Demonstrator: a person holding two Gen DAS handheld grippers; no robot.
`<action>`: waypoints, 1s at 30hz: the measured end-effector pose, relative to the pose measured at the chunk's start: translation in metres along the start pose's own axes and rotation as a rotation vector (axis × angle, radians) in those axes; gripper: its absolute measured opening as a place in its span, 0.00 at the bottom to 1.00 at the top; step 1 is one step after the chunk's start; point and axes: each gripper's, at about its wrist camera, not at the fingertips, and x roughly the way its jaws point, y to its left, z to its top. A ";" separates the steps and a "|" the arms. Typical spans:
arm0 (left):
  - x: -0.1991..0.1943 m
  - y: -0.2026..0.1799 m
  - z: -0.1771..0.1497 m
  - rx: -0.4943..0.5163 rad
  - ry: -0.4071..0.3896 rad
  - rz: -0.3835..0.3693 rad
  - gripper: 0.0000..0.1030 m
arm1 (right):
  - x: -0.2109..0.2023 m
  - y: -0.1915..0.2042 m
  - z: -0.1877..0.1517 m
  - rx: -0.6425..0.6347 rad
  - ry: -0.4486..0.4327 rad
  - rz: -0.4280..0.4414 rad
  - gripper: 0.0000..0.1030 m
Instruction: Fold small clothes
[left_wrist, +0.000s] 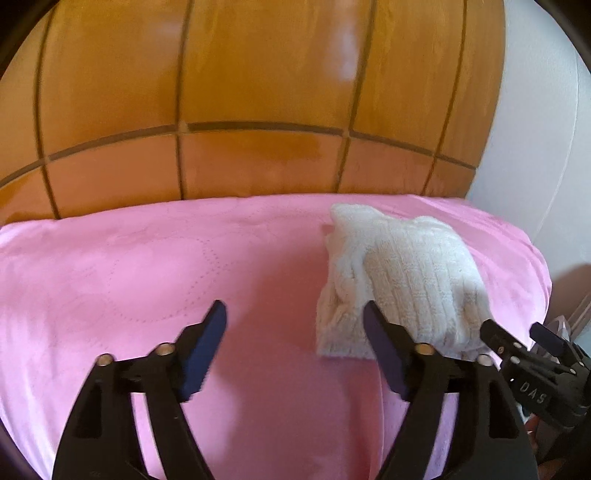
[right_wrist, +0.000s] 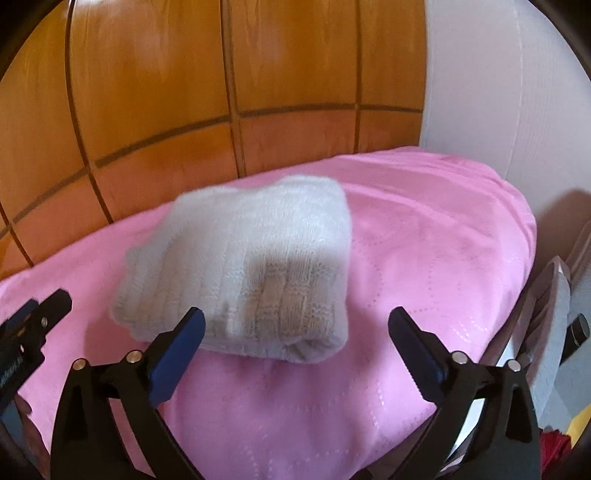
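Note:
A cream knitted garment (left_wrist: 402, 280) lies folded into a thick bundle on a pink quilted cover (left_wrist: 147, 273). My left gripper (left_wrist: 295, 314) is open above the cover, its right finger just in front of the bundle's near left corner, nothing between its fingers. In the right wrist view the same bundle (right_wrist: 243, 266) sits ahead and left of centre. My right gripper (right_wrist: 295, 321) is open wide, with the bundle's near edge just beyond its tips and untouched. Each gripper shows in the other's view: the right gripper (left_wrist: 517, 332) at the right edge, the left gripper (right_wrist: 37, 306) at the left edge.
A wooden panelled headboard (left_wrist: 258, 92) rises directly behind the pink cover (right_wrist: 424, 240). A white wall (right_wrist: 498, 92) stands at the right. Past the cover's right edge are a grey item (right_wrist: 554, 314) and a dark object (right_wrist: 578, 328).

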 end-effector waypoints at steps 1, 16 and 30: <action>-0.006 0.002 -0.001 -0.003 -0.012 0.004 0.75 | -0.006 0.001 -0.001 0.007 -0.010 -0.002 0.98; -0.035 0.004 -0.020 -0.003 -0.045 0.065 0.84 | -0.037 0.013 -0.026 0.011 -0.072 -0.056 0.98; -0.033 0.000 -0.027 0.014 -0.034 0.110 0.90 | -0.028 0.013 -0.034 -0.007 -0.069 -0.052 0.98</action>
